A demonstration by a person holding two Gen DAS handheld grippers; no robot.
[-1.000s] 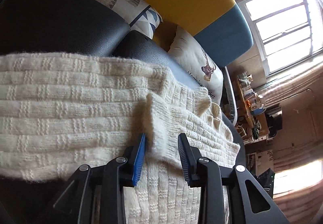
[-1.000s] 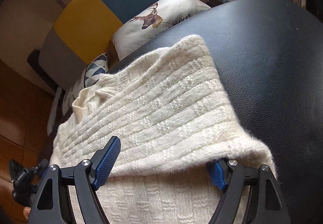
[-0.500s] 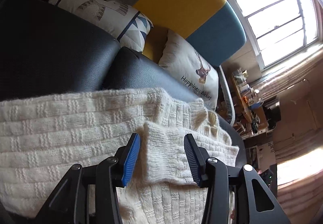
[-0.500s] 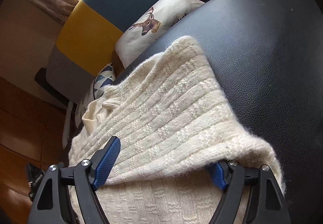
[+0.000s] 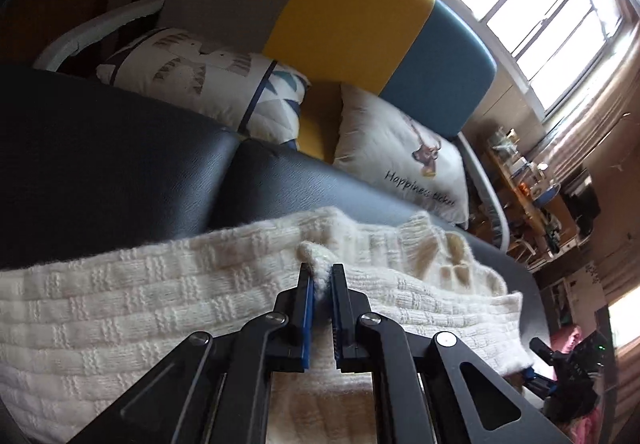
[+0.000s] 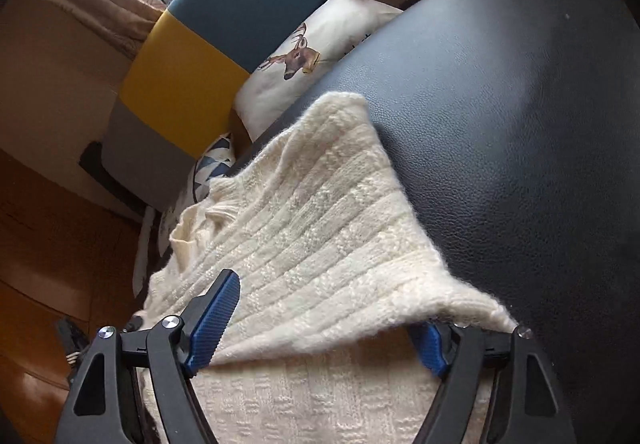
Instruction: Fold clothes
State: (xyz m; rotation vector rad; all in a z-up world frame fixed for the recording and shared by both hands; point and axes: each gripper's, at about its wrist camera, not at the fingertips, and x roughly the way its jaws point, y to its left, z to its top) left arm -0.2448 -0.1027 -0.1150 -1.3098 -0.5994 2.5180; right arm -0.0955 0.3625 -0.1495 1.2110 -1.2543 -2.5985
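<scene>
Left claw (image 5: 321, 284) pinches a tuft of the cream ribbed-knit sweater (image 5: 160, 296); right claw (image 6: 320, 320) gapes wide around its folded edge

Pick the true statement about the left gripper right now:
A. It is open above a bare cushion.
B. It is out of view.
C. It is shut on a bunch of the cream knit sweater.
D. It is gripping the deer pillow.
C: the left gripper has its blue pads nearly together with a tuft of the cream knit sweater pinched between them.
</scene>
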